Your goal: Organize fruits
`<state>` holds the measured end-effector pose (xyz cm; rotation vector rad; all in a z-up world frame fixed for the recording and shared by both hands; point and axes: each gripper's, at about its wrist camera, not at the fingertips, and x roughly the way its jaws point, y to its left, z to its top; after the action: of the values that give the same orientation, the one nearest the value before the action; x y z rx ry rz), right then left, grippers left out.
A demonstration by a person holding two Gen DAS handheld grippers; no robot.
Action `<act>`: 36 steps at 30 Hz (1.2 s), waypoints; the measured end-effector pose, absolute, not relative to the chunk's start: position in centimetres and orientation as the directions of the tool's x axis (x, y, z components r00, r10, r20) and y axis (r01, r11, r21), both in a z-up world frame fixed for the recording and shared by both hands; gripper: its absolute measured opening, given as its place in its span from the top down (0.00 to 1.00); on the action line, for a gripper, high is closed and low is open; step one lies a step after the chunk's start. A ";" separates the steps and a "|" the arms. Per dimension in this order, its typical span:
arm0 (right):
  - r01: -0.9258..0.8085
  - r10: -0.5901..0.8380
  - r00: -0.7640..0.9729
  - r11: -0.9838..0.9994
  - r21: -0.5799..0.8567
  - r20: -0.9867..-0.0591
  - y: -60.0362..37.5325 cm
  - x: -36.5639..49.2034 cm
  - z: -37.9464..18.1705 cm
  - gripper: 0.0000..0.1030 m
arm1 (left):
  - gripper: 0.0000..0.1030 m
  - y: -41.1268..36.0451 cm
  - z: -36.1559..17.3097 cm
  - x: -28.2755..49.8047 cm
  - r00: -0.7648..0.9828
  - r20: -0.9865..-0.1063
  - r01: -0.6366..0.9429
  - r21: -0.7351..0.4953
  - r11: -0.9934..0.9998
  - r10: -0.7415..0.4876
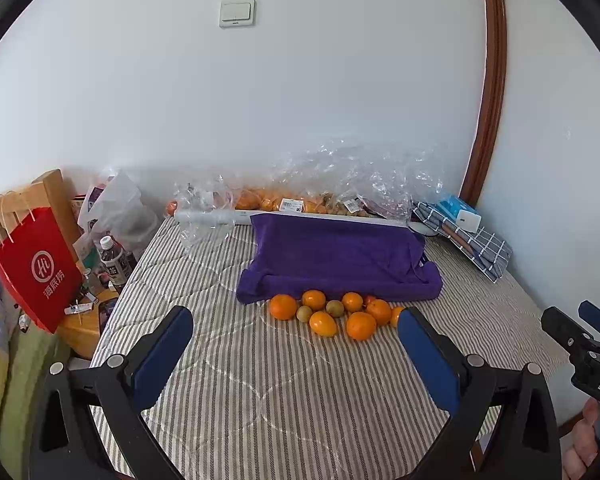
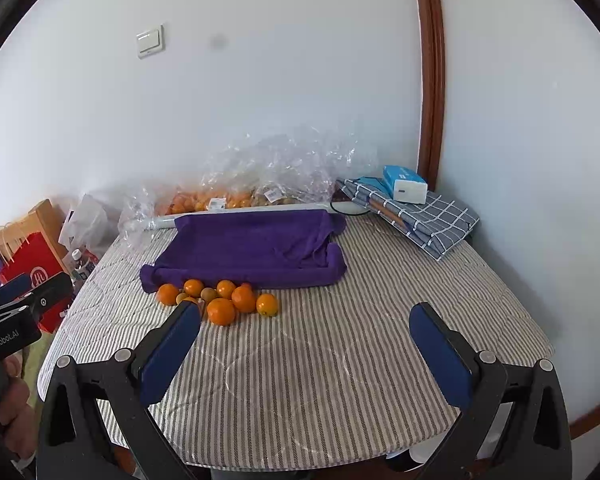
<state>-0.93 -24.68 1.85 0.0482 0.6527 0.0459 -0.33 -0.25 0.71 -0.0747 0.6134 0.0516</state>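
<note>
The fruits (image 1: 332, 314), oranges mixed with a few small greenish-brown pieces, were grouped on the striped cover (image 1: 284, 400) just in front of the folded purple cloth (image 1: 336, 264). The left gripper (image 1: 296, 332) was held level above the cover, near the pile, with its jaws spread wide and nothing between them. The right gripper (image 2: 304, 324) was positioned to the right of the pile, likewise spread wide and empty. Clear plastic bags (image 1: 340, 176) containing more fruit were stacked against the white wall (image 1: 260, 100) behind the cloth. A checked cloth (image 2: 424, 216) carrying a blue box (image 2: 404, 182) was located at the far right corner. A red paper bag (image 1: 36, 268) was seen at the left.
</note>
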 end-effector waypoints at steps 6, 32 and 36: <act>-0.033 0.070 0.796 0.997 0.073 -0.602 -24.8 -1.0 2.0 0.00 | 0.00 -0.2 0.9 -0.4 0.821 -0.571 -0.069 -0.055 0.996 0.025; -0.042 0.081 0.795 0.996 0.079 -0.601 -24.4 -1.1 2.0 0.00 | 0.00 0.1 1.0 -0.8 0.826 -0.563 -0.068 -0.060 0.996 0.023; -0.042 0.081 0.794 0.996 0.078 -0.603 -24.4 -1.0 1.8 0.00 | 0.00 0.1 1.0 -0.8 0.826 -0.563 -0.070 -0.061 0.996 0.024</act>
<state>-1.05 -24.41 1.83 0.0620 0.6508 0.0661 -0.77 0.09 0.98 -0.0806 0.5970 0.0501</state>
